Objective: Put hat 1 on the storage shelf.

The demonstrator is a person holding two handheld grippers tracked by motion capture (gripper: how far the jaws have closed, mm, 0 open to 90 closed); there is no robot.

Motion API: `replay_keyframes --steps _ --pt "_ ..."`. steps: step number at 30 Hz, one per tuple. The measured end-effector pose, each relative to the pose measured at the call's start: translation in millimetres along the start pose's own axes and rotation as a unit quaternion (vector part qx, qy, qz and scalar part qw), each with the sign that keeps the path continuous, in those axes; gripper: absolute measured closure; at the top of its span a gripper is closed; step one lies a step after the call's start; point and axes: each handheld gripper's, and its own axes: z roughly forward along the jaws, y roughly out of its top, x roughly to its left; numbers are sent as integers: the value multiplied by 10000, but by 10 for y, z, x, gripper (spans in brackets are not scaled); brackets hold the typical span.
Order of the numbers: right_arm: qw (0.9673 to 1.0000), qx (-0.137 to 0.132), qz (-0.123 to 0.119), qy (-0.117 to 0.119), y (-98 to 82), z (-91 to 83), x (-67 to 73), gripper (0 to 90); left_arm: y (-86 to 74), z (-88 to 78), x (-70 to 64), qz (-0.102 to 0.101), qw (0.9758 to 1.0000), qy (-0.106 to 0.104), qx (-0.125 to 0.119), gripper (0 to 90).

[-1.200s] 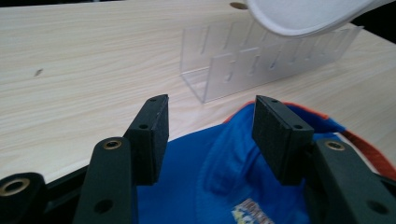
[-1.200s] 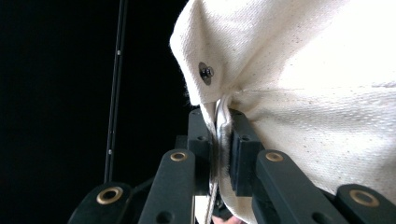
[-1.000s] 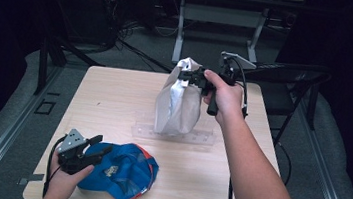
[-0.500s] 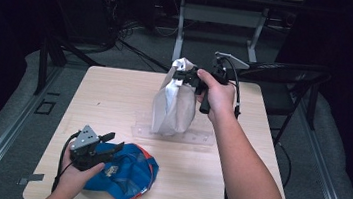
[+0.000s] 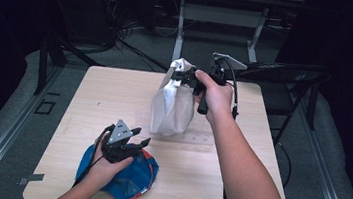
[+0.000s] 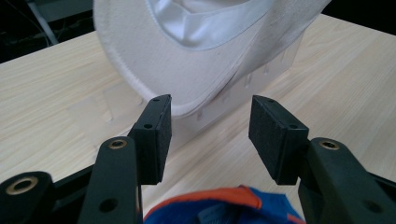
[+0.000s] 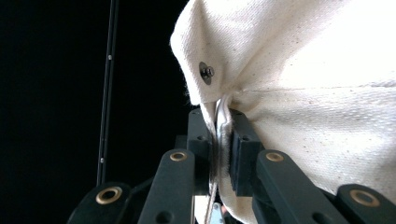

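Note:
A white fabric cap hangs upright over the middle of the table, its lower edge at the tabletop. My right gripper is shut on its top edge; the pads pinch the fabric beside a metal rivet. My left gripper hovers above a blue cap with orange trim at the front left. It points at the white cap's brim. Its jaws have just been closing a little and stand open with nothing between them. The blue cap's rim shows just below them.
A clear plastic strip lies flat on the wooden table under and to the right of the white cap. A dark folding chair stands off the far right corner. Cables and a table frame sit on the floor behind.
My left hand has moved from the blue cap's left edge to the right and forward over it, toward the white cap. The right hand has kept the white cap in place.

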Motion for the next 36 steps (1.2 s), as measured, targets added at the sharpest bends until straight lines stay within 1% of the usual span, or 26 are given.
replay_keyframes --steps 1,5,7,10,12,15,16,17,18,21,23,27,30,32,34,36 --pt "10000 -4 1 -3 -1 2 0 816 15 19 -17 -5 10000 -20 1 495" --pt "10000 -26 5 -5 -4 3 2 816 75 118 -84 90 9999 111 76 492" --pt "10000 -21 16 -3 -3 1 0 816 89 163 -91 62 9998 146 111 483" --pt "10000 -2 15 7 -9 4 4 816 103 226 -93 84 9995 216 224 474" --pt "10000 -2 9 6 -13 5 8 816 104 263 -93 129 9988 361 313 484" --pt "10000 0 3 7 -19 5 11 816 95 289 -71 125 9980 462 403 561" --pt "10000 -17 -3 9 -23 6 10 816 89 292 -63 153 9979 467 416 609" --pt "10000 -16 -5 16 -26 7 11 816 82 294 -59 165 9979 457 420 641" --pt "10000 -10 -9 22 -29 5 13 816 77 296 -59 191 9978 489 412 675" --pt "10000 19 10 9 -35 5 24 816 79 279 -51 321 9972 544 396 728" --pt "10000 26 3 41 -37 11 31 815 79 257 -35 357 9970 571 389 749" --pt "10000 33 -13 89 -49 51 63 816 73 221 11 348 9975 502 343 781" --pt "9999 71 -63 60 -56 84 103 816 56 211 47 320 9981 430 296 789" --pt "9999 120 -97 32 -59 104 125 816 45 209 77 249 9987 363 258 792" --pt "9998 144 -111 32 -59 120 138 816 38 202 109 151 9993 249 224 795" --pt "9998 147 -98 20 -58 137 144 816 30 198 138 70 9996 194 195 796"
